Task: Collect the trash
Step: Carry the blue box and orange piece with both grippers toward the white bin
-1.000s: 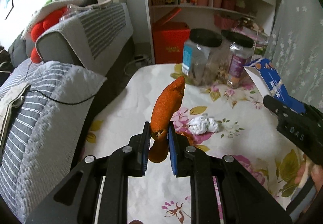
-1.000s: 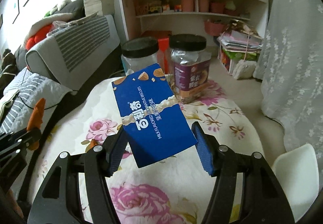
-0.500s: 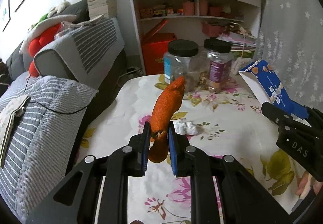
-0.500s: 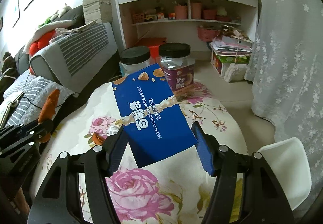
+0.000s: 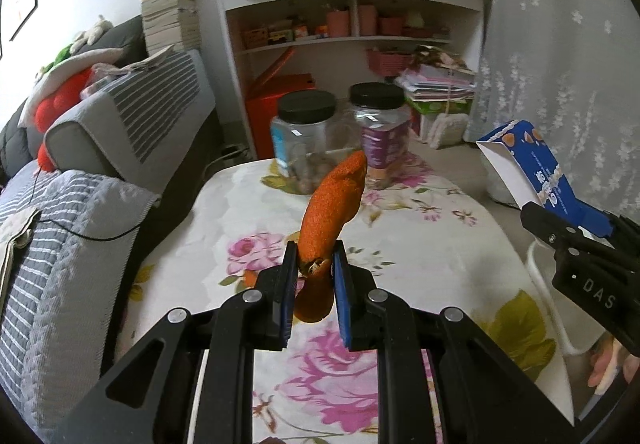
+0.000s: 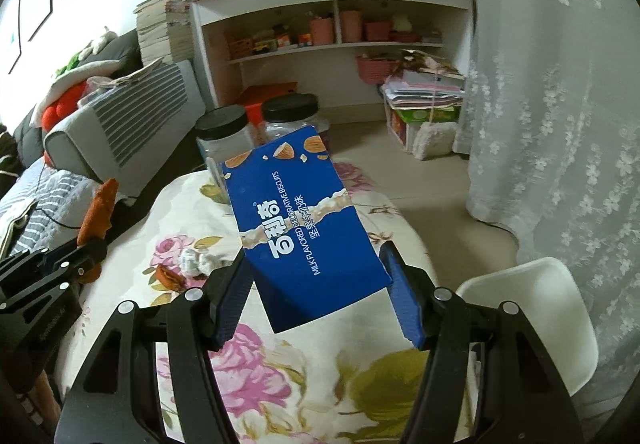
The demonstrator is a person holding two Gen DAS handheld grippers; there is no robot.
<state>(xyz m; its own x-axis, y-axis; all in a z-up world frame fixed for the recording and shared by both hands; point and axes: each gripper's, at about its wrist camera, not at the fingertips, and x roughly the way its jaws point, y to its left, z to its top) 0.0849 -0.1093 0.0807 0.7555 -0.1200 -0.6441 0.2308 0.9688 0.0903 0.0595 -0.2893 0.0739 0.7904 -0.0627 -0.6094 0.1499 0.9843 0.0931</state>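
Observation:
My left gripper [image 5: 314, 270] is shut on a long strip of orange peel [image 5: 334, 198] that sticks up above the flowered table [image 5: 240, 220]. In the right wrist view the same peel [image 6: 98, 212] shows at the left, held over the table's left edge. My right gripper [image 6: 316, 284] is shut on a blue biscuit box [image 6: 304, 220], gripped across its width and tilted up over the table; the box [image 5: 536, 172] also appears at the right of the left wrist view. A crumpled white tissue [image 6: 196, 260] and a small piece of orange peel [image 6: 168, 274] lie on the tablecloth.
Two clear jars with black lids [image 5: 306, 136] [image 5: 378, 124] stand at the table's far end. A grey sofa [image 5: 120, 116] runs along the left. A white chair [image 6: 528, 308] sits at the right. Behind are a white shelf [image 5: 352, 44] and a red box [image 5: 276, 104].
Both grippers have drawn back from the jars and risen a little, each keeping its load. The tissue is now hidden behind my left gripper in the left wrist view.

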